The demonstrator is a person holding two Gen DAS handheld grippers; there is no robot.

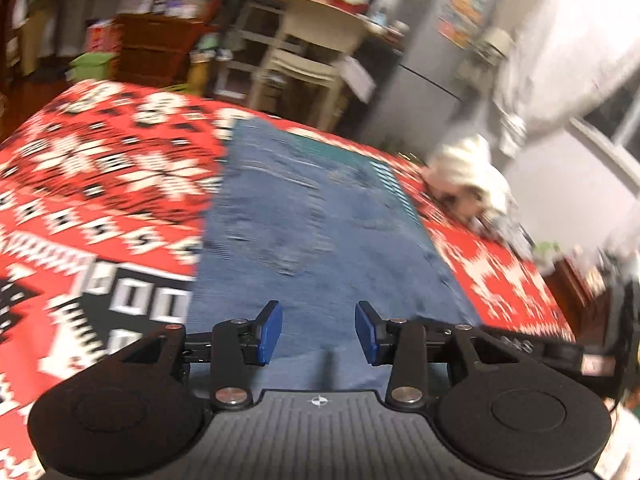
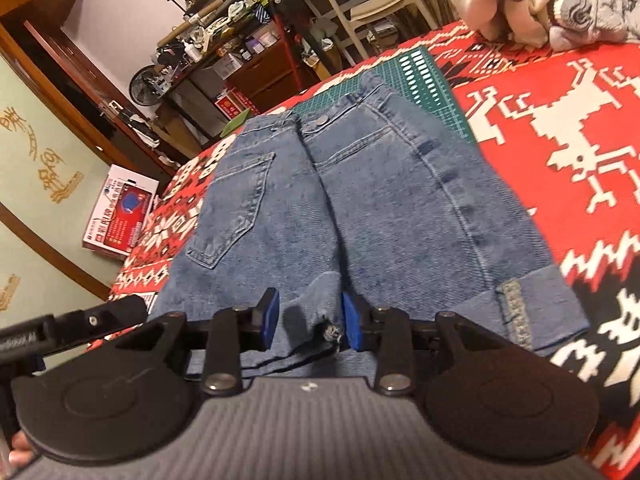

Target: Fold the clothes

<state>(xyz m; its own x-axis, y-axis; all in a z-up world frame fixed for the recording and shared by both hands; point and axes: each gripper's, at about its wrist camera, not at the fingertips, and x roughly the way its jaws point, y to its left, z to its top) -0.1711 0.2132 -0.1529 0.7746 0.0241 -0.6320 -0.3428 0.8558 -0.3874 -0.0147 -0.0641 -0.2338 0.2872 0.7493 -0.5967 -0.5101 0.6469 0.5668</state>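
The left gripper [image 1: 319,332] is wide open over the jeans [image 2: 360,208], and the right gripper [image 2: 310,316] is open around a bunched hem.

We find denim shorts [image 2: 360,200] on the cutting mat [image 2: 424,76], on the blanket [image 2: 560,128]; clothes pile [image 2: 540,4] at 1 o'clock.

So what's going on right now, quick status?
Left gripper open, over the shorts. Right gripper open, a hem fold between its fingers. Shorts flat on the red blanket. Clothes pile far off, nothing in the way.
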